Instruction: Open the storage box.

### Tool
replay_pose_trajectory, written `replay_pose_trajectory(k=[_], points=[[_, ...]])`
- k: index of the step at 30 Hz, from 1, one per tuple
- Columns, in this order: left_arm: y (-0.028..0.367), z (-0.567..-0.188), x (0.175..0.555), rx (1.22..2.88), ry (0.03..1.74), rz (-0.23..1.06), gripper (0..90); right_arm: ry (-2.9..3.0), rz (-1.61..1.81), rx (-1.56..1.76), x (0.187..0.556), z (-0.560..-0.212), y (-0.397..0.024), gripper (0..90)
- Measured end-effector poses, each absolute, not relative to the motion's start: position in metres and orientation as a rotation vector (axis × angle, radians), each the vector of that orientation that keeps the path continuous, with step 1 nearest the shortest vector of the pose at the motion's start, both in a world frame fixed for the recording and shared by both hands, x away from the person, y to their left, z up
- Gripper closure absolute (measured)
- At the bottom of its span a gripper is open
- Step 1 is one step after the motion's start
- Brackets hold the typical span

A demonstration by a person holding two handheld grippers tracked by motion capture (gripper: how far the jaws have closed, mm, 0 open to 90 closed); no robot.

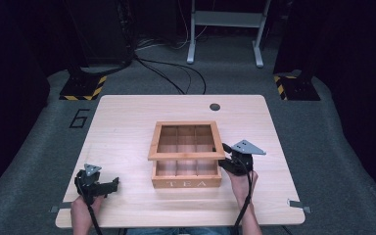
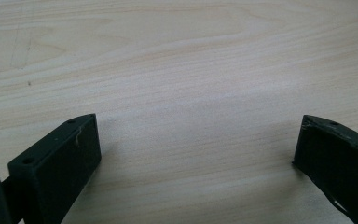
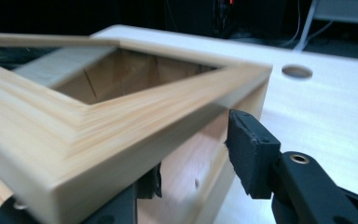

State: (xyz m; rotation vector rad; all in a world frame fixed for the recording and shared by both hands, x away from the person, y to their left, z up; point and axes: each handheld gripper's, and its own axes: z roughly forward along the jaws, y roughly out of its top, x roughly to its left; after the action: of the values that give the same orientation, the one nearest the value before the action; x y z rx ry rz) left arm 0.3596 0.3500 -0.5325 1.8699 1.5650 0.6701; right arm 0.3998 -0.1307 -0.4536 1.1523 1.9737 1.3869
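Lid [image 1: 186, 155]: sitting part-raised over the box [image 1: 186, 182].
Right gripper [image 1: 228, 157]: gripping the lid's corner.
Left gripper [image 1: 108, 186]: resting released, idle.
Left: probably finishing the lid's swing.

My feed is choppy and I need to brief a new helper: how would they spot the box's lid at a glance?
Start at the light wooden table and find the tea box at its middle, marked TEA on the front. The lid is the windowed wooden frame on top, tilted up at the near edge beside the right claw; through it the compartments show.
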Motion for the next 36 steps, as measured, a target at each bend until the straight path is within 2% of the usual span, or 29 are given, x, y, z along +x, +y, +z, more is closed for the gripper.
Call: replay_pose_trajectory(k=[17, 28, 36], points=[[0.35, -0.533, 0.36, 1.871, 1.563, 0.672, 0.3, 2.101, 1.382, 1.276, 0.384, -0.48, -0.15, 49.1], [0.35, -0.532, 0.359, 1.871, 1.567, 0.669, 0.3, 2.15, 1.338, 1.262, 0.368, -0.476, -0.153, 38.5], [0.35, -0.532, 0.359, 1.875, 1.566, 0.665, 0.3, 2.245, 1.265, 1.287, 0.356, -0.487, -0.158, 25.7]])
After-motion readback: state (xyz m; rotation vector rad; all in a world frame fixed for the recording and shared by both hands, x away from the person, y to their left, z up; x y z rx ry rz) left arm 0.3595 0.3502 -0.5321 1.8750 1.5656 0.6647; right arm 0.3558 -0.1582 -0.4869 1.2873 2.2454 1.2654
